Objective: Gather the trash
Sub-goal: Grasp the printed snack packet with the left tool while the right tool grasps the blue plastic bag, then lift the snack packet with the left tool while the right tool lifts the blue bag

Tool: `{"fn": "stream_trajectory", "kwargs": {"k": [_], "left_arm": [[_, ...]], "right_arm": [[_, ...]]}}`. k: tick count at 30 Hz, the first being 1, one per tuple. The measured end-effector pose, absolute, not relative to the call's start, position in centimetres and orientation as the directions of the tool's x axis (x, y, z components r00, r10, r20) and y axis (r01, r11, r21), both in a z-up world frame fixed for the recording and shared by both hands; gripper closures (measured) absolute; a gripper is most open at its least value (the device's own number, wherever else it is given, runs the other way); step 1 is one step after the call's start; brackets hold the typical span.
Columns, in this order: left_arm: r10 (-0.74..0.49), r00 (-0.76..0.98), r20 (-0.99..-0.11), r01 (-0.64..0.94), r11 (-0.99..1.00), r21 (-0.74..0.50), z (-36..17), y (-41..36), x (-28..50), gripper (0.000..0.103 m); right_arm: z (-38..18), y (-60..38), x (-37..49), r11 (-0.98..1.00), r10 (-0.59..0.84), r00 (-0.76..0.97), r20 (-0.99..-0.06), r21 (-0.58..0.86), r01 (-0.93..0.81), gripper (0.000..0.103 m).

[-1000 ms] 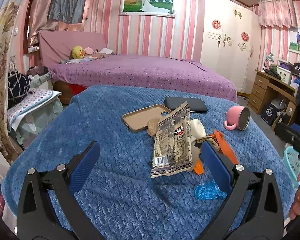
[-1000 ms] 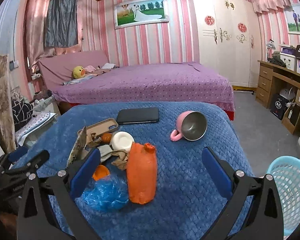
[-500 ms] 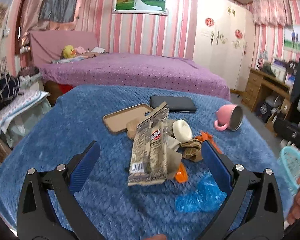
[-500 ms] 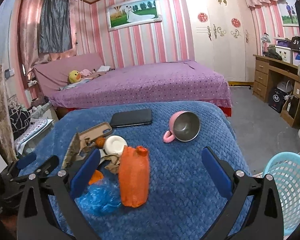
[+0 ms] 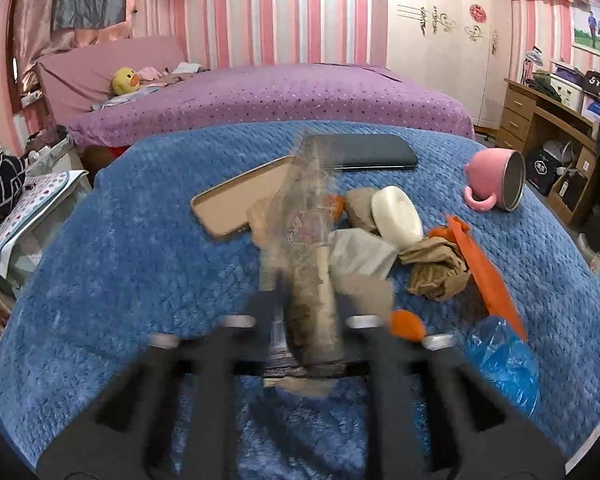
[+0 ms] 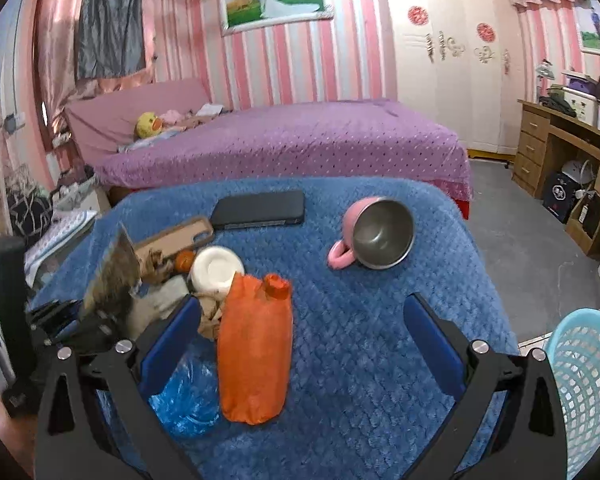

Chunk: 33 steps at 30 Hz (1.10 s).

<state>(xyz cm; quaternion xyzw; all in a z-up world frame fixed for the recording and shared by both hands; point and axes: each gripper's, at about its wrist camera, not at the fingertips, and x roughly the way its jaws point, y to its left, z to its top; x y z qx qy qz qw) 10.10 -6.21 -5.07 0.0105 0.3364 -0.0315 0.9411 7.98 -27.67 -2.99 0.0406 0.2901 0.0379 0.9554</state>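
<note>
Now the left gripper has just been closing and pinches the snack wrapper on the blue tabletop. The right gripper is wide apart around the orange bag. Hold tight, lift slowly, then carry it to the blue basket.

Pink-striped walls; purple bed

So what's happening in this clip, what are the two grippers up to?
A person is clearing litter off a blue quilted blanket. The left gripper has just been closing and now pinches a grey-brown printed snack wrapper. The right gripper is open around an upright orange plastic bag, not touching it. A light-blue mesh basket waits alongside.
</note>
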Motion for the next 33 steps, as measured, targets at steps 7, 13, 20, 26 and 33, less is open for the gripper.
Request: {"fn": "stream_trajectory", "kwargs": {"k": [7,13,20,26,33], "left_arm": [[-0.068,0.838,-0.541,0.033,0.997,-0.074,-2.3,-3.3,7.8,0.102],[-0.057,0.844,-0.533,0.023,0.997,-0.070,-1.7,-1.4,6.2,0.102],[-0.063,0.839,-0.540,0.021,0.996,-0.082,-1.9,0.7,4.2,0.102],[-0.075,0.849,-0.524,0.022,0.994,-0.107,-1.4,2.0,3.0,0.102],[-0.108,0.856,-0.506,0.057,0.992,-0.114,-1.0,1.4,2.6,0.102]], "right_arm": [[-3.0,-25.5,6.5,0.981,0.195,0.815,-0.545,0.118,-0.155,0.004],[-4.7,-21.1,5.2,0.962,0.257,0.765,-0.590,0.079,-0.262,0.005],[-8.6,-16.9,5.4,0.954,0.196,0.669,-0.717,-0.018,-0.299,0.045],[-6.9,-15.8,4.0,0.956,0.224,0.713,-0.664,0.006,-0.295,0.072],[-2.9,-16.2,2.4,0.955,0.257,0.790,-0.556,0.019,-0.297,0.073]]}}
